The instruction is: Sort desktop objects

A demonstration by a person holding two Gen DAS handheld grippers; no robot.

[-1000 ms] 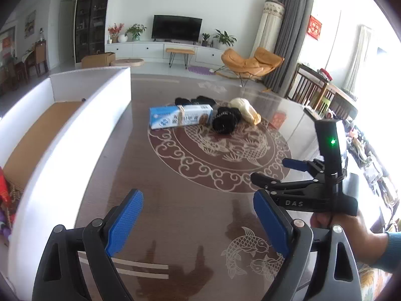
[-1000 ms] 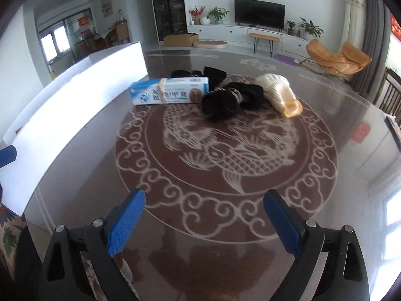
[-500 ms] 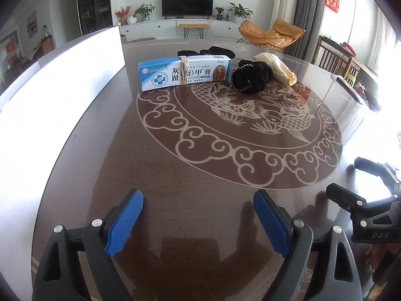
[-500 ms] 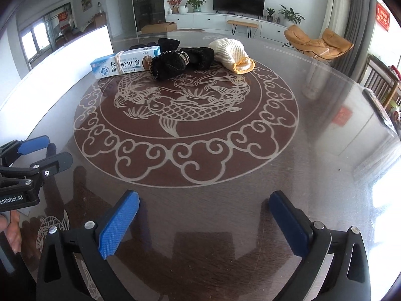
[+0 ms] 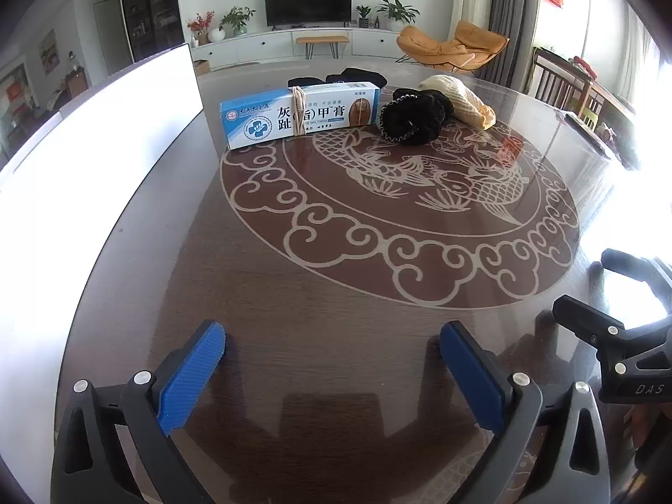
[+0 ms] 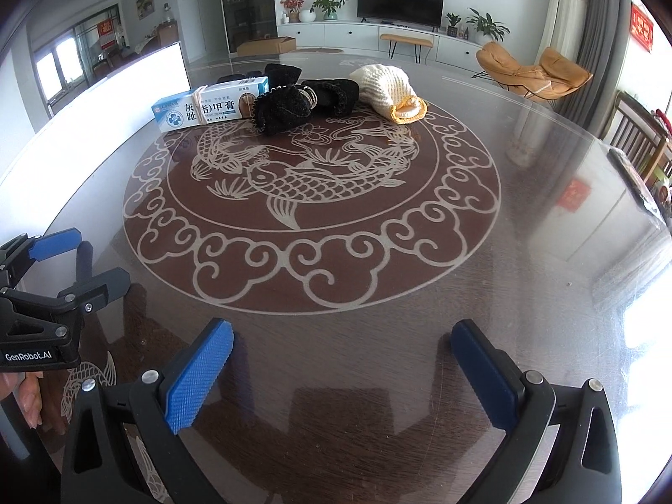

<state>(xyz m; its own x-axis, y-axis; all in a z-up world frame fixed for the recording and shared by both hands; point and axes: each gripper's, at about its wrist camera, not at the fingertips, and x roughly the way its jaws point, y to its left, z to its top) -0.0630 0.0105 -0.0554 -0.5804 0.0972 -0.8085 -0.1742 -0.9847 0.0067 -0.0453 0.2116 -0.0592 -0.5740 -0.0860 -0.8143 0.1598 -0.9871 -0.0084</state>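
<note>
With my left tool (image 5: 332, 374) opening and my right tool (image 6: 342, 371) wide, both empty, I'd reach far across the tabletop (image 6: 525, 294) and pinch the ointment box (image 5: 300, 115) squarely.

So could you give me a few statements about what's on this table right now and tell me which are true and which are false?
1. The blue and white medicine box lies beside the white board. True.
2. The left gripper holds the box. False: its jaws are opening with nothing between them.
3. The black knitted item lies between the box and the cream knitted pouch. True.
4. The right gripper is clamped on the cream pouch. False: it is open and empty, far from the pouch.
5. The table bears a fish pattern. True.
</note>
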